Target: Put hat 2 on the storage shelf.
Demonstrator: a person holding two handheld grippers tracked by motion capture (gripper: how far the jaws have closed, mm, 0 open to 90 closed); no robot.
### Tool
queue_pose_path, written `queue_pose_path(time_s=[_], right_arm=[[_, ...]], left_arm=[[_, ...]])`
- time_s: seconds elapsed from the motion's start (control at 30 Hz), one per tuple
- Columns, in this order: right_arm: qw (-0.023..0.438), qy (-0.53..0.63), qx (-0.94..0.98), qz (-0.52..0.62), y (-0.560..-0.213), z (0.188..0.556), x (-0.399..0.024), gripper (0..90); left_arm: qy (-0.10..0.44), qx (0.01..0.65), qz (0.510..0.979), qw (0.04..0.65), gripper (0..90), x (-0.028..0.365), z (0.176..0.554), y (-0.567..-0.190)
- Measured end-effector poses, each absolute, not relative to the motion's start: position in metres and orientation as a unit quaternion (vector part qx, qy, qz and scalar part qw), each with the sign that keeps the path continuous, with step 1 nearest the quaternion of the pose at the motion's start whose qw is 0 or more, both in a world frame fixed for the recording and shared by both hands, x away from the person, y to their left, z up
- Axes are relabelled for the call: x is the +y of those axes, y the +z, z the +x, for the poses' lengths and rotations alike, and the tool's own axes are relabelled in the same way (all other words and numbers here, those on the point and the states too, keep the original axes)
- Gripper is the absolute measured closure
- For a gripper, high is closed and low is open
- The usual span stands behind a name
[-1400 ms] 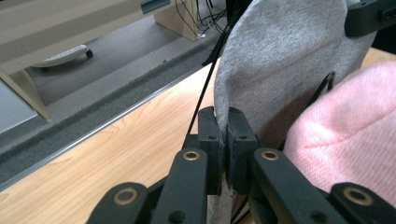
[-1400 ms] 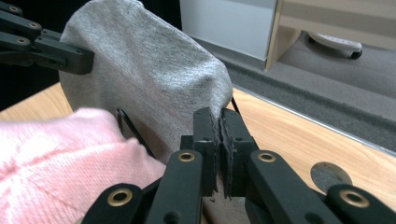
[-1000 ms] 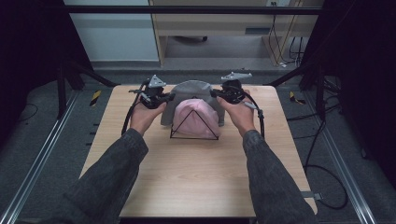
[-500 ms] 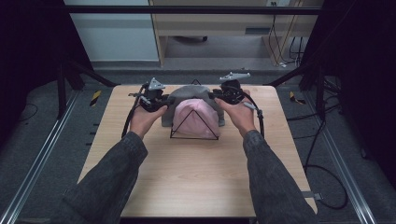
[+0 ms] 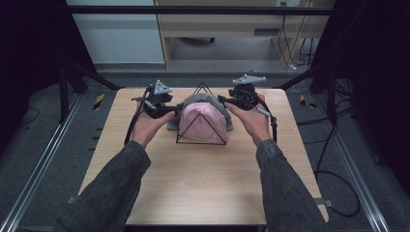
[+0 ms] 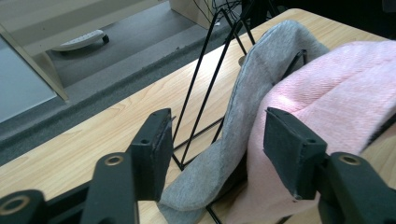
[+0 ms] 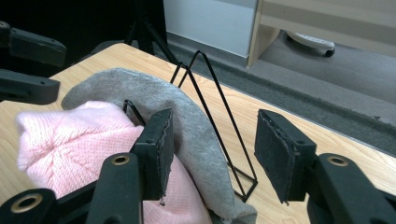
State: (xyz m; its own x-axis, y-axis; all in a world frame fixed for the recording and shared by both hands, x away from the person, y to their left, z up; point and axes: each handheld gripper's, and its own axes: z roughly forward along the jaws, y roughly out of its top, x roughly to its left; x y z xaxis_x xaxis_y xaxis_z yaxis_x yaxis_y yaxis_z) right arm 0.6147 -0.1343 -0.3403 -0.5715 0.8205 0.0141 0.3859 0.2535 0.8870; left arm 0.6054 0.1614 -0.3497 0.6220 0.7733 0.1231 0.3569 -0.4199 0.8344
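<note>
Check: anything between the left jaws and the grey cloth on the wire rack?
Nothing visible. The left gripper has just been opening; the grey cloth hangs in the gap, touching neither pad. The pink cloth lies beside it on the wire rack.

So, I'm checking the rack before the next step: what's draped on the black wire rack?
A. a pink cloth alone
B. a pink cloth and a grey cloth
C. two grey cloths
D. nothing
B: a pink cloth and a grey cloth both hang over the rack.

Both the left gripper (image 5: 167, 110) and the right gripper (image 5: 227, 101) have just opened their jaws, releasing the soft grey cloth (image 5: 205, 100) and drawing slightly apart, toward 9 and 3 o'clock.
</note>
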Motion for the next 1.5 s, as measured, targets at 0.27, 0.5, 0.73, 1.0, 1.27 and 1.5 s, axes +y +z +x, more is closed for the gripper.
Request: queue_pose_path(time_s=[0.27,0.5,0.73,1.0,1.27,1.5], right_arm=[[0.228,0.456,0.76,0.402,-0.336,0.606,-0.133,34.0],[0.238,0.458,0.759,0.398,-0.328,0.596,-0.126,28.5],[0.242,0.454,0.759,0.399,-0.324,0.592,-0.12,23.5],[0.255,0.457,0.753,0.399,-0.32,0.587,-0.117,16.4],[0.254,0.464,0.756,0.386,-0.314,0.563,-0.124,11.1],[0.252,0.453,0.771,0.37,-0.325,0.539,-0.132,10.1]], left_arm=[[0.252,0.368,0.799,0.404,26.3,0.165,0.595,-0.345],[0.246,0.359,0.807,0.399,17.5,0.165,0.579,-0.34],[0.242,0.348,0.811,0.403,13.9,0.162,0.57,-0.335],[0.245,0.342,0.817,0.395,10.5,0.16,0.563,-0.332],[0.24,0.318,0.833,0.385,5.7,0.162,0.536,-0.337],[0.227,0.307,0.846,0.372,5.5,0.174,0.504,-0.349]])
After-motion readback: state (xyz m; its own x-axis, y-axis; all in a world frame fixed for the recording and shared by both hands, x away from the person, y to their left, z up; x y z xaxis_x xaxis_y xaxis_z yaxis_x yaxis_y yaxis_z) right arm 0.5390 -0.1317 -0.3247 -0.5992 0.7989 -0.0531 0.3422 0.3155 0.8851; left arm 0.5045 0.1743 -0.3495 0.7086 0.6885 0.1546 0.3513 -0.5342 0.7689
